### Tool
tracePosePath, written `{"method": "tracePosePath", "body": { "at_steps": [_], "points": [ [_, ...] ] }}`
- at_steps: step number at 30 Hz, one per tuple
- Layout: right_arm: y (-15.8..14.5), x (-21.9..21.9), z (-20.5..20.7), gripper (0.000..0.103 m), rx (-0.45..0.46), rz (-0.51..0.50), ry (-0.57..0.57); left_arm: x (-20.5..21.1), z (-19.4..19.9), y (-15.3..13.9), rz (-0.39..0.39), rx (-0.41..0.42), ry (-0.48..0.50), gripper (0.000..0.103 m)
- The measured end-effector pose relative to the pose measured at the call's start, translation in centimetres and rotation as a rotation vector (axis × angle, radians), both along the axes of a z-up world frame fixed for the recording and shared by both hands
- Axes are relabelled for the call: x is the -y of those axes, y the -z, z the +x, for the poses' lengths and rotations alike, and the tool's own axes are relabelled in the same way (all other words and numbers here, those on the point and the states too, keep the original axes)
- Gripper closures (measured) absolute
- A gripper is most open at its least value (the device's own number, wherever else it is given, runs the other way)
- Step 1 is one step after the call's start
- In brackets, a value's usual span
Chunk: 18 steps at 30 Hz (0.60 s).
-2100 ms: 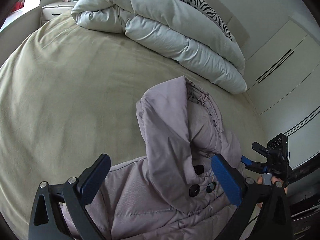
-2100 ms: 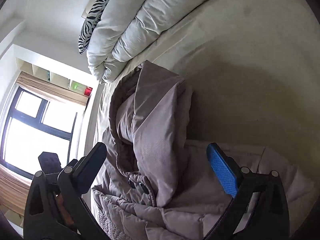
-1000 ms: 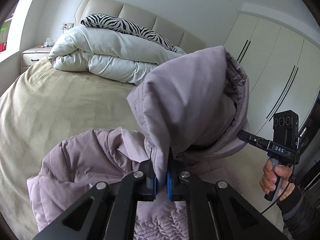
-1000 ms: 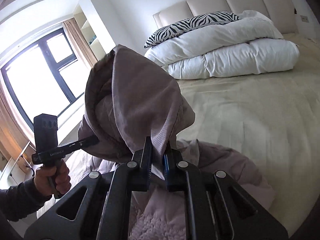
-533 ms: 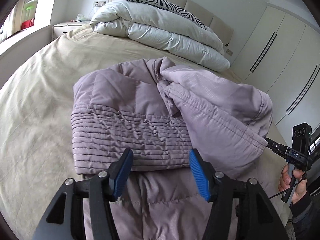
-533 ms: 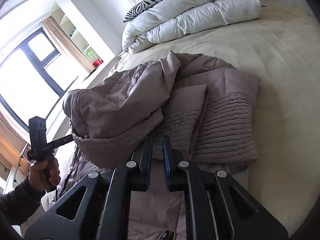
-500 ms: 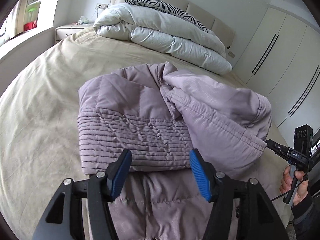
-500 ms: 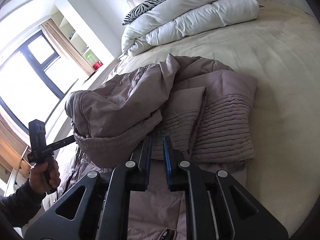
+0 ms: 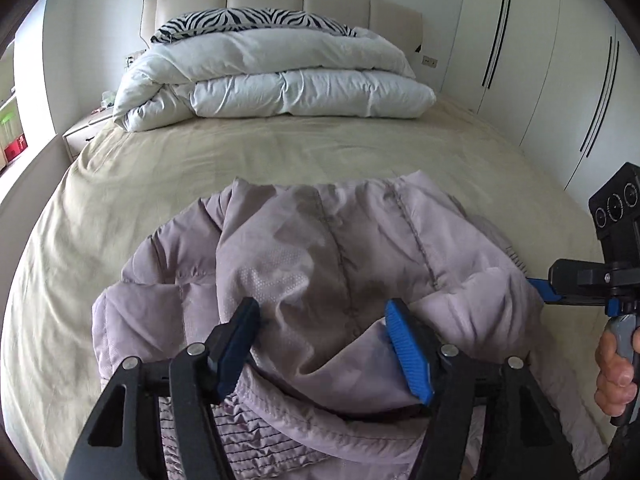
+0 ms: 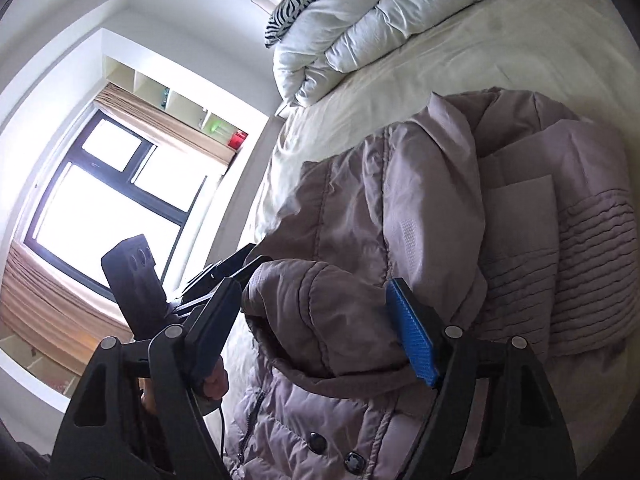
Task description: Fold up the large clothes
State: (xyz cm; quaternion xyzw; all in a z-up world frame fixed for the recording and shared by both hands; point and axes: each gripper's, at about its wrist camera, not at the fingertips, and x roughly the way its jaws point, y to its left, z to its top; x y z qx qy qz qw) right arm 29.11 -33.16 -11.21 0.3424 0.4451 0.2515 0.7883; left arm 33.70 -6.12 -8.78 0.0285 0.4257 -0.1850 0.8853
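Now lilac padded jacket [image 9: 320, 280] bunched on bed [image 9: 120, 184] (duvet [image 9: 280, 80] behind), both grippers' fingers apart, holding nothing.

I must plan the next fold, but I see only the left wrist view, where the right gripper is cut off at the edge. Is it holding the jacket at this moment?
Observer: No. The right gripper is open. Its fingers stand on either side of a puffy fold of the jacket and do not pinch it.
Operator: Is there any landmark near that fold to tell me which part of the jacket it is?
Observer: Yes. Two dark buttons show on the quilted part just below the fold, close to the gripper's base.
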Motion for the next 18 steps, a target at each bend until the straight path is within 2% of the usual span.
{"method": "tracePosePath", "body": {
  "at_steps": [2, 3, 4, 6, 8, 11, 13, 15, 18],
  "points": [
    [2.7, -0.7, 1.2, 0.039, -0.082, -0.05, -0.001, -0.5, 0.1, 2.6, 0.025, -0.027, -0.019, 0.037],
    [4.0, -0.9, 1.7, 0.049, -0.116, -0.068, 0.002, -0.7, 0.1, 3.5, 0.028, -0.031, -0.02, 0.037],
    [5.2, -1.0, 2.1, 0.054, -0.138, -0.074, 0.003, -0.9, 0.2, 4.1, 0.028, -0.028, -0.017, 0.037],
    [6.9, -1.1, 2.8, 0.059, -0.142, -0.063, 0.002, -0.9, 0.3, 5.0, 0.044, -0.014, -0.008, 0.037],
    [7.5, -1.5, 3.0, 0.06, -0.119, -0.071, 0.007, -0.8, 0.7, 6.0, 0.05, -0.002, -0.001, 0.037],
    [7.6, -2.8, 3.2, 0.061, -0.065, -0.158, -0.024, -0.7, 1.2, 6.5, 0.039, -0.003, -0.011, 0.037],
    [7.3, -2.7, 3.4, 0.061, -0.082, -0.148, -0.026, -0.9, 1.0, 5.9, 0.022, -0.003, -0.019, 0.037],
    [5.7, -2.2, 3.2, 0.06, -0.086, -0.139, 0.005, -1.5, 0.1, 4.3, -0.003, 0.004, -0.057, 0.037],
    [2.0, -1.4, 2.9, 0.058, 0.006, -0.148, 0.035, -2.3, -1.7, 1.8, -0.076, 0.058, -0.096, 0.037]
  ]
}}
